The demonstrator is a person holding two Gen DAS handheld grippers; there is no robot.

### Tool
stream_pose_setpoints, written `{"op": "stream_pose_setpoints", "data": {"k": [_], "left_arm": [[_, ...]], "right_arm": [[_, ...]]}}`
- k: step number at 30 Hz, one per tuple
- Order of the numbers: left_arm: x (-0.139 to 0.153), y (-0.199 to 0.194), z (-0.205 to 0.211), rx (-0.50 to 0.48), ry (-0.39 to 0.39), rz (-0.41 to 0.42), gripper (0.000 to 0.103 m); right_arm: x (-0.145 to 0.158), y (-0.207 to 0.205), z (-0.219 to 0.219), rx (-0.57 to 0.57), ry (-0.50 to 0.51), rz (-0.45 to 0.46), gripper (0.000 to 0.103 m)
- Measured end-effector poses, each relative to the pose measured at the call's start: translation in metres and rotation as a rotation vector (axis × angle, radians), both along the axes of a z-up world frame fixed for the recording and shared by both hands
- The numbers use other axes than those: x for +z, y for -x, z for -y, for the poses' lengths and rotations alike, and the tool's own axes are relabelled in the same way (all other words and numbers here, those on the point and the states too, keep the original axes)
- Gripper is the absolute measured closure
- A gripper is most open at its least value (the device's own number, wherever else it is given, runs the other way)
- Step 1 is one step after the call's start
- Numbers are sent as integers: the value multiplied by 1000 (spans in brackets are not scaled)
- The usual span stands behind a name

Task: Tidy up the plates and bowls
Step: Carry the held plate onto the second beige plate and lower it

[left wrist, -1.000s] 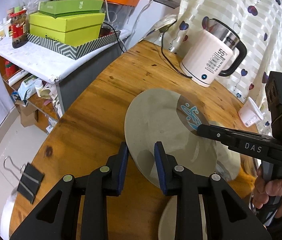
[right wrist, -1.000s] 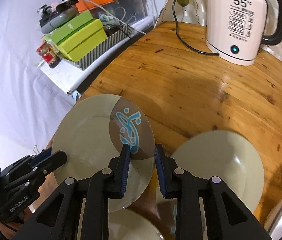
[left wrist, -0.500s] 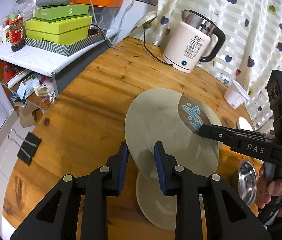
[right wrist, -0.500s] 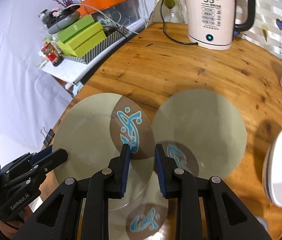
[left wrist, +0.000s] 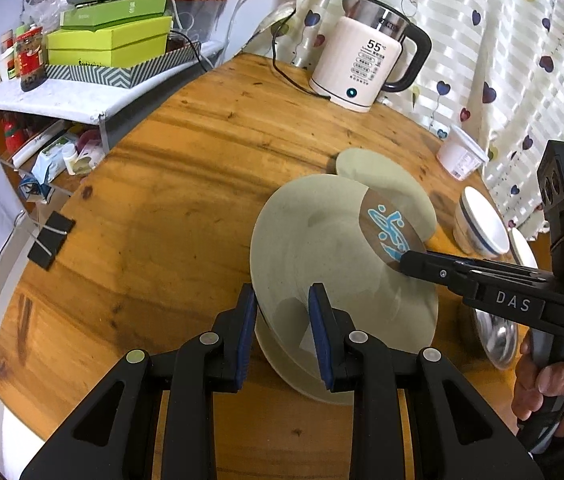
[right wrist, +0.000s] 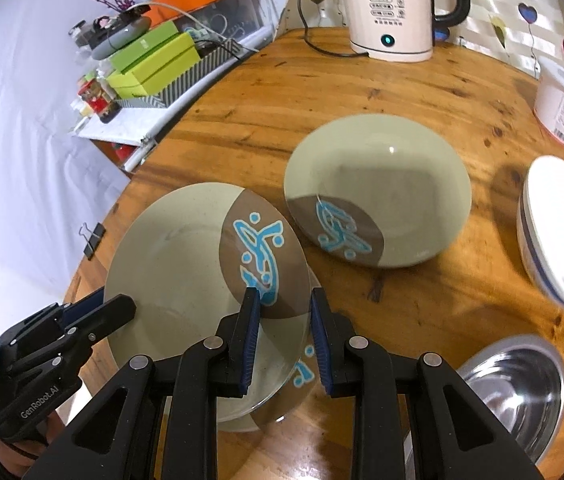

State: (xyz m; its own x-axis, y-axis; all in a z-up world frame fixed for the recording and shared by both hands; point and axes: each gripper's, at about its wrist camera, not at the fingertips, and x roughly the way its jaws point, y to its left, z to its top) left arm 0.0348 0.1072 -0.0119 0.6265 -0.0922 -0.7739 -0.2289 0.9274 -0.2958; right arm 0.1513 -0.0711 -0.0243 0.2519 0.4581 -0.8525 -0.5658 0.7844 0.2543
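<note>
Three round sage-green plates are in view, each with a brown segment carrying a blue painted figure: one held plate (right wrist: 186,264) lifted over the round wooden table (right wrist: 362,80), a second plate (right wrist: 378,188) lying flat on the wood just beyond it, and a third plate (right wrist: 282,396) beneath the held one, mostly hidden. There are also two bowls — a white ceramic bowl with a dark blue line (right wrist: 562,232) and a shiny steel bowl (right wrist: 518,392) — both at the right side of the table. The left gripper (left wrist: 282,300) points steeply down and its narrow blue-padded fingers pinch the plain green rim of the held plate. The right gripper (right wrist: 282,304) comes from the opposite side, also pointing downward, its fingers nearly closed on the brown decorated edge — so both hold the same glossy plate, slightly tilted. A person's hand (left wrist: 550,380) wraps the right gripper's handle.
</note>
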Motion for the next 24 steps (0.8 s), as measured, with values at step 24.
{"op": "stream_pose_setpoints", "data": {"k": [24], "left_arm": [[-18, 0, 14, -14, -14, -53, 75]], "right_arm": [[-19, 9, 6, -11, 42, 5, 77]]}}
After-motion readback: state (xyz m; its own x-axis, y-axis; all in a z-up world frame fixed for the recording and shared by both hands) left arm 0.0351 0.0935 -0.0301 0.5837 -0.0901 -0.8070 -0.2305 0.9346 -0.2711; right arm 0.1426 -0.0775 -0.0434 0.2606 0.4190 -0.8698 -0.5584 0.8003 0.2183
